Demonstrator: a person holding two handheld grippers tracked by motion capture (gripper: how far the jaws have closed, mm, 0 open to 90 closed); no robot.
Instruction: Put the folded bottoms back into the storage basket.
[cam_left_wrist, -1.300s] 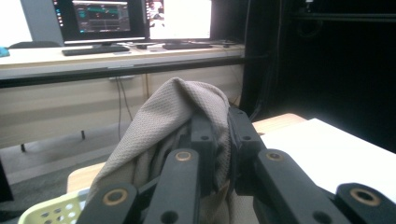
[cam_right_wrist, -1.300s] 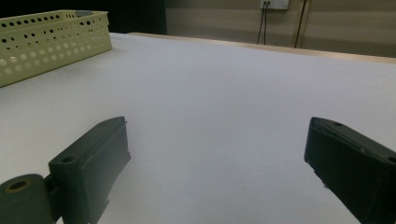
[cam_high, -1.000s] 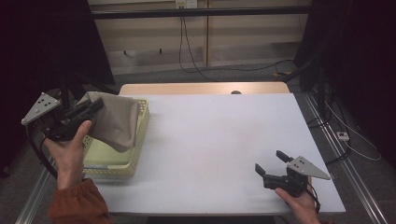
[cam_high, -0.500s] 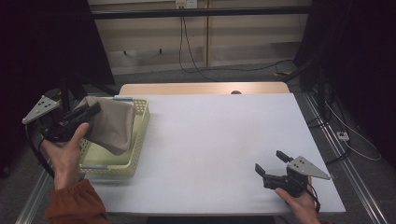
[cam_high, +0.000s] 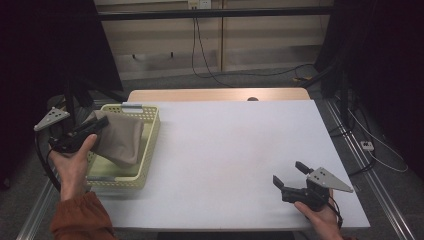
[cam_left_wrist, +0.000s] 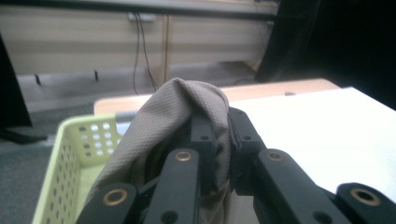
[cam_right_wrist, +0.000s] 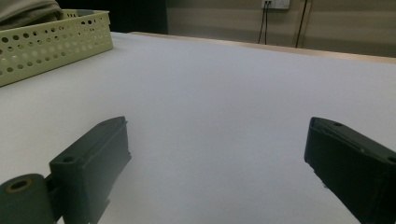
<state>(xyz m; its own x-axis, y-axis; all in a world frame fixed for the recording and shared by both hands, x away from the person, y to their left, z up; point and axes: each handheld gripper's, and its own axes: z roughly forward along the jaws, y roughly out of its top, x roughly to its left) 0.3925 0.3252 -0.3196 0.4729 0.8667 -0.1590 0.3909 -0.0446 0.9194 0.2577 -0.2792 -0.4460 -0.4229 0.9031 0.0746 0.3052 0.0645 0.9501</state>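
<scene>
A folded beige cloth (cam_high: 119, 139) hangs over the pale yellow basket (cam_high: 150, 134) at the table's left. My left gripper (cam_high: 100, 123) is shut on the cloth's upper edge, and the cloth's lower part dips into the basket. In the left gripper view the cloth (cam_left_wrist: 182, 105) drapes over both black jaws of my left gripper (cam_left_wrist: 219, 126), with the basket's rim (cam_left_wrist: 70, 144) below. My right gripper (cam_high: 290, 173) rests near the table's front right corner, jaws wide apart. Between the jaws of my right gripper (cam_right_wrist: 217, 154) there is only bare white table.
The white table (cam_high: 240, 145) has a wooden strip along its far edge. The basket (cam_right_wrist: 51, 39) appears far left in the right gripper view. Cables trail on the floor behind and to the right. Metal rails run along both sides of the table.
My left gripper has sunk and shifted slightly, lowering the cloth deeper into the basket. The right gripper has kept still.
</scene>
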